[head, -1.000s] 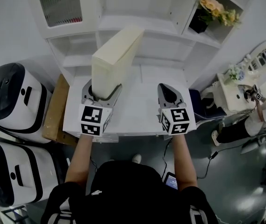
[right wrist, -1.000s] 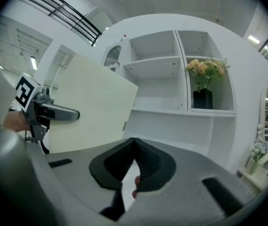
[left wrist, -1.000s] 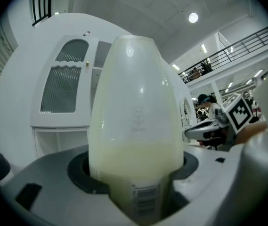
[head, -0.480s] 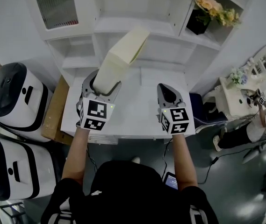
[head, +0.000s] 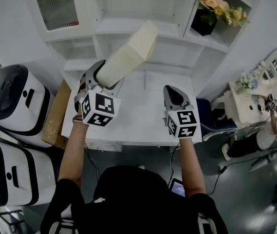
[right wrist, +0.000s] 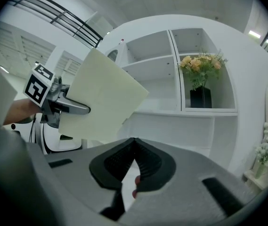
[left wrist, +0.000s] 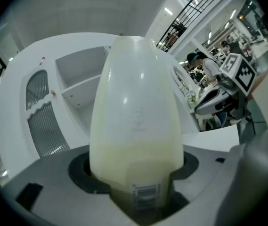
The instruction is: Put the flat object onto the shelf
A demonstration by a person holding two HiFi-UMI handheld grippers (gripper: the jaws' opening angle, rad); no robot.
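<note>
**Item: flat box in hand, before shelf**

Left gripper (head: 101,78): fingers (left wrist: 53,192) spread wide and clamped on one short end of the cream flat rectangular box (head: 128,57), a barcode label (left wrist: 146,195) at the gripped end.

Right gripper (head: 175,92): fingertips together, nothing between them; level over the white table (head: 143,108), well right of the box.

Box: carried clear of the table. Long axis runs from the left fingers up and rightward, tilted, with the far end near the white shelf unit (head: 143,30), in front of its middle compartments. The right gripper view shows its broad face (right wrist: 101,98).

Shelf unit, beyond both grippers: the upper right compartment holds a black vase (head: 206,21) of yellow and pink flowers (head: 223,9).
</note>
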